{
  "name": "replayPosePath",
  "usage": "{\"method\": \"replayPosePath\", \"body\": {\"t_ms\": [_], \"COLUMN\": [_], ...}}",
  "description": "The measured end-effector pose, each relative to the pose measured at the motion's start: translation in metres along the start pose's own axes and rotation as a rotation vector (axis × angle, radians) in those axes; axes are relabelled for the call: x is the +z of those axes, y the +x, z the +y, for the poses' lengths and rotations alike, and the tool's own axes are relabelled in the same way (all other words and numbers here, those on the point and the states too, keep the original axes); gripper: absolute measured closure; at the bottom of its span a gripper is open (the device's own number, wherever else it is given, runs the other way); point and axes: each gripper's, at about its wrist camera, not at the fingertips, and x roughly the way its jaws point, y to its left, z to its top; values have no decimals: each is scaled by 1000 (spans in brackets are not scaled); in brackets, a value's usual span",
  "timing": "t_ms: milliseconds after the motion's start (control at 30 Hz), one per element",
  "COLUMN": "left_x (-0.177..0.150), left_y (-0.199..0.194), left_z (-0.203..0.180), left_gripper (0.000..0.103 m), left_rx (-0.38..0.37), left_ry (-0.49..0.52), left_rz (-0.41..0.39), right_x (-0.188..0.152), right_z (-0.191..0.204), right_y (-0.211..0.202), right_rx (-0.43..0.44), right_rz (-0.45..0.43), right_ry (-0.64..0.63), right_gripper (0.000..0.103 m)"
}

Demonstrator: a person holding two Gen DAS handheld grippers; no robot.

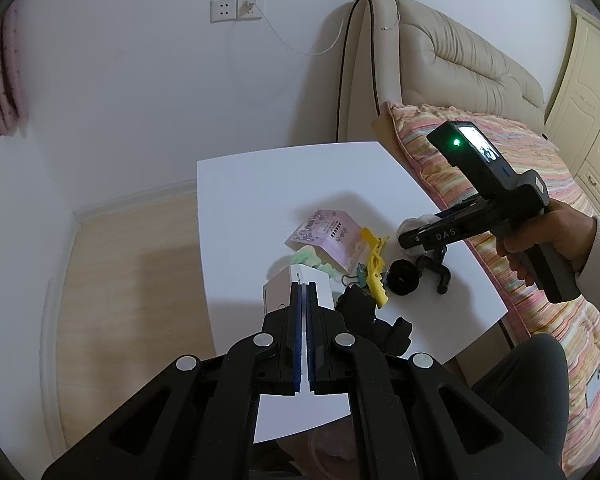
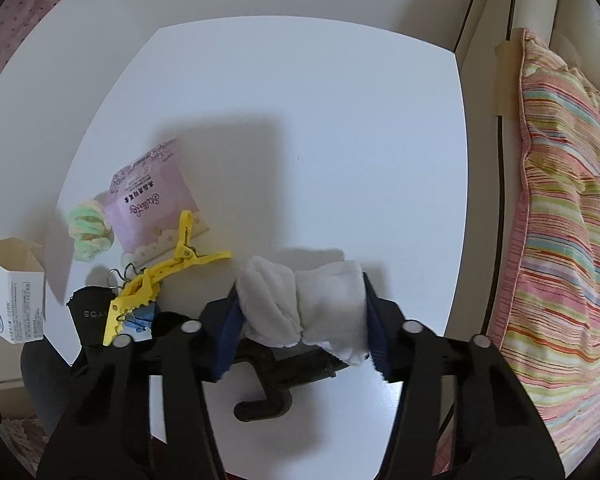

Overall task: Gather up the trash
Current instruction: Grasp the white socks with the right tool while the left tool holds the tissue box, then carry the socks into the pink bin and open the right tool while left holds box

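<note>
We saw the right claw [image 2: 300,312] pointing steeply down at the white counter [image 2: 320,120], its blue pads [image 2: 230,332] clamped on a crumpled white tissue wad [image 2: 300,304], one pad pressing each end. No earlier picture let us speak of how it got there. Just beneath the wad lay a black hooked clamp [image 2: 268,396], touching the counter.

To the left of that claw sat a loose cluster: a yellow plastic clip [image 2: 168,276] closest, small binder clips [image 2: 134,316] under its tail, a pink printed packet [image 2: 156,204] beyond it, and a pastel green-and-cream scrunchie [image 2: 88,228] further left. An open white carton [image 2: 14,292] stood at the far left edge. To the right of the claw, past the counter's edge, lay a striped pillow [image 2: 560,220] on the bed.

From the left wrist view, the left claw [image 1: 304,292] had its pads together with nothing between them, held above the near side of the counter [image 1: 260,184]. The white carton [image 1: 300,284] stood just past its tips. Ahead and to the right, a hand [image 1: 548,240] gripped the right claw [image 1: 410,236], whose tips came down on the tissue wad [image 1: 414,222], near a black hair tie [image 1: 404,276].
</note>
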Motion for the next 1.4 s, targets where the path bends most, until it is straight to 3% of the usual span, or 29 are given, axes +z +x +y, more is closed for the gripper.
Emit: {"method": "replayPosePath", "body": {"t_ms": [233,533,967,1400], "left_x": [1,-1,-18,-54], "left_y": [-1,-10,-45,-55], "left_z": [-4,-12,-35,-54], "left_gripper": [101,101,101,101], "left_rx": [-3,-9,-47,-66], "left_ry": [5,18,58,62], "left_rz": [-2,-8,-40,-30], "right_x": [1,-18,-97,-166], "right_z": [0,15,64,93], "right_y": [-12,-66,-133,-147], "right_rx": [5,38,83,120], "right_rz": [-39,-150,-302,-358], "right_ry": [-7,-25,-115,-130], "right_gripper": [60,60,60,59]}}
